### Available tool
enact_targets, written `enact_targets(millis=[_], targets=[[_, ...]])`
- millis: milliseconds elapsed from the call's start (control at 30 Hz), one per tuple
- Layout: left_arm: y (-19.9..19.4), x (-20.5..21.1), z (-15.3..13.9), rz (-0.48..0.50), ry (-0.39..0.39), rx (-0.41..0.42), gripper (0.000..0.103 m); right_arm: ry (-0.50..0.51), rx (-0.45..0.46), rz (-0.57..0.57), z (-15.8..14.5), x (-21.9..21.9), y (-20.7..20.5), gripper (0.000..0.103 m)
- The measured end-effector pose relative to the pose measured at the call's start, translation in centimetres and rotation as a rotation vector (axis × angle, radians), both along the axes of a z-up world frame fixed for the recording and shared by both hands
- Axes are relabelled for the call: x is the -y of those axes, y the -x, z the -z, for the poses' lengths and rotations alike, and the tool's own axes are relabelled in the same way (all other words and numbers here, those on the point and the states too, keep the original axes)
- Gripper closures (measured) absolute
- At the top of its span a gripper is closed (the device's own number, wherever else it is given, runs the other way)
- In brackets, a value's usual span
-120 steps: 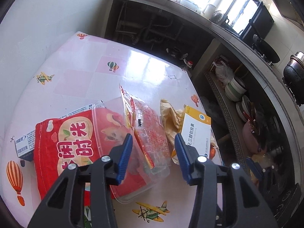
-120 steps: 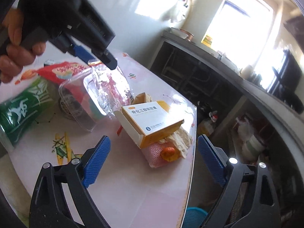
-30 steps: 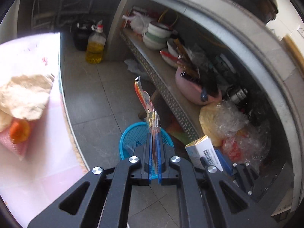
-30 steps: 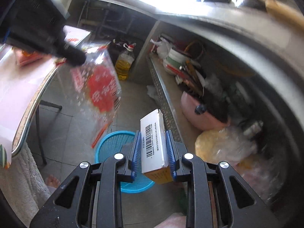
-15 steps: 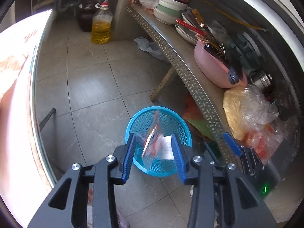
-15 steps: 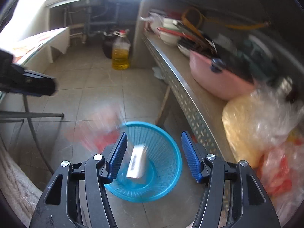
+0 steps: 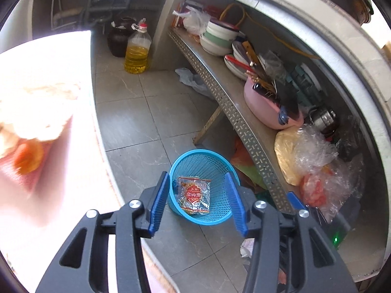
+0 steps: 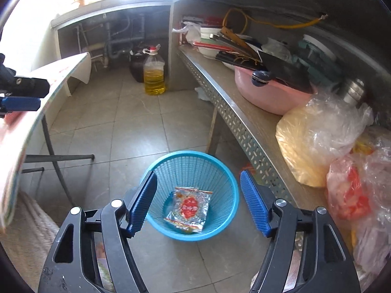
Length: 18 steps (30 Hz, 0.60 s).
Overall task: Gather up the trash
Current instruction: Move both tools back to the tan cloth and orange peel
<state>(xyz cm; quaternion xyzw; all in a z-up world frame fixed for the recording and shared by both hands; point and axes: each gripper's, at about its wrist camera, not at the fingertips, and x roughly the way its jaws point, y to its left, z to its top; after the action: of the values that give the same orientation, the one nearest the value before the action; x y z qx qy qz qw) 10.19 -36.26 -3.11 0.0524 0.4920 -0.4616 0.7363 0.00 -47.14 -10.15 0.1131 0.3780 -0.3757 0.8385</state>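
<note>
Both grippers have let go since a second ago: the left gripper [image 7: 198,200], which was pinching a crinkly snack wrapper, and the right gripper [image 8: 199,204], which was clamped on a small white box, have just been opening their jaws and now hang apart with nothing between the blue pads. That snack wrapper [image 8: 188,208], clear foil with a red label, now lies flat in the bottom of the blue mesh wastebasket [image 8: 227,171]; the box I cannot make out beneath it. The basket stands on a floor of grey stone-look tiles [image 8: 136,131], just beside the leg of a long perforated metal shelf [image 8: 234,119]. On that shelf sit a pink basin [image 8: 268,95] stuffed with dark utensils, stacked bowls [image 7: 217,40] further along, and crumpled plastic bags [image 8: 317,131] of yellow and red things at the near end. Against the far wall a jug of yellow cooking oil [image 8: 154,73] stands on the tiles next to a dark jar [image 7: 119,40], under exposed grey pipes [image 8: 122,41]. To the left the table edge [image 7: 97,127] juts in, glaring white in the sunlight, with blurred orange and beige scraps [image 7: 29,146] lying on it. From the right wrist view the left gripper's blue tip shows at the far left, above the table.
</note>
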Motion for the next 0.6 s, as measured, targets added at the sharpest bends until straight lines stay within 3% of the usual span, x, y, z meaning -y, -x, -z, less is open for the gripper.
enact_targets(millis=[200, 400, 600], targets=[[0.6, -4.4, -3.0, -0.028, 0.038, 0.06, 0.042, -0.033, 0.074, -0.052, -2.5, -1.1, -1.2, 0.029], [0.7, -10.0, -5.3, -0.081, 0.078, 0.15, 0.037, -0.082, 0.151, -0.149, -5.3, -2.9, -3.2, 0.026], [-2.4, -15.2, -7.3, -0.142, 0.081, 0.146, 0.031, -0.148, 0.225, -0.268, -7.3, -5.3, -5.8, 0.026]])
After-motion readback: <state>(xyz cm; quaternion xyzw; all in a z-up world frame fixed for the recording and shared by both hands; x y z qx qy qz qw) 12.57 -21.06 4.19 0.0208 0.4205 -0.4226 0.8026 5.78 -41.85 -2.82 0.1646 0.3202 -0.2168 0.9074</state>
